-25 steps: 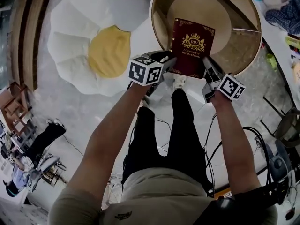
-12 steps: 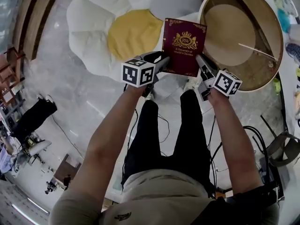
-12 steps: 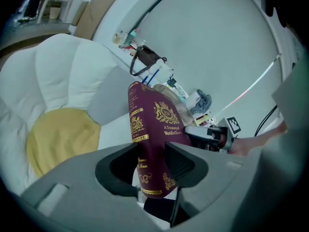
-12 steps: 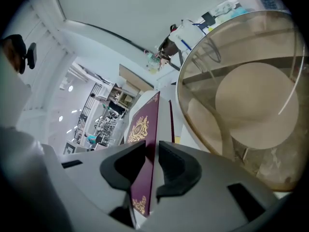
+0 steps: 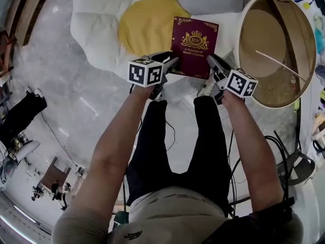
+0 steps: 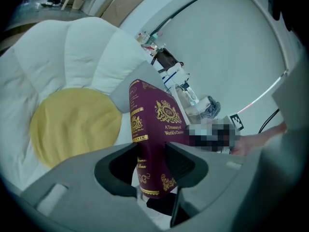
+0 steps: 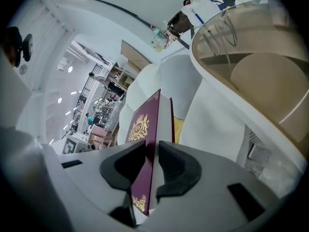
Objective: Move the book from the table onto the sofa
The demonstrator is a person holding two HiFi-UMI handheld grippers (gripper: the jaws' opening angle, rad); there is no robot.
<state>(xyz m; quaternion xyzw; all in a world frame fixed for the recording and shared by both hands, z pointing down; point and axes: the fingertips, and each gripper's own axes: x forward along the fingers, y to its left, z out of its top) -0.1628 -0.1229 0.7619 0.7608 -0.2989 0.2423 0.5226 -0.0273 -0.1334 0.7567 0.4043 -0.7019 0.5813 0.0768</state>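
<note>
The left claw (image 5: 171, 65) pinches the dark red book (image 5: 194, 47) at its spine, near the lower corner; the right claw (image 5: 212, 63) pinches the opposite edge, jaws pressed on the cover and pages; held between the two, the book is in the air, nearly flat, with its gold crest and lettering facing up; under it lies the sofa (image 5: 96, 19), a white flower-shaped cushion with a round yellow centre (image 5: 144, 27); the book hangs over the right rim of that yellow patch and the white petal beside it; the round worktop (image 5: 264, 39), tan with a pale rim, stands just right of the sofa.
</note>
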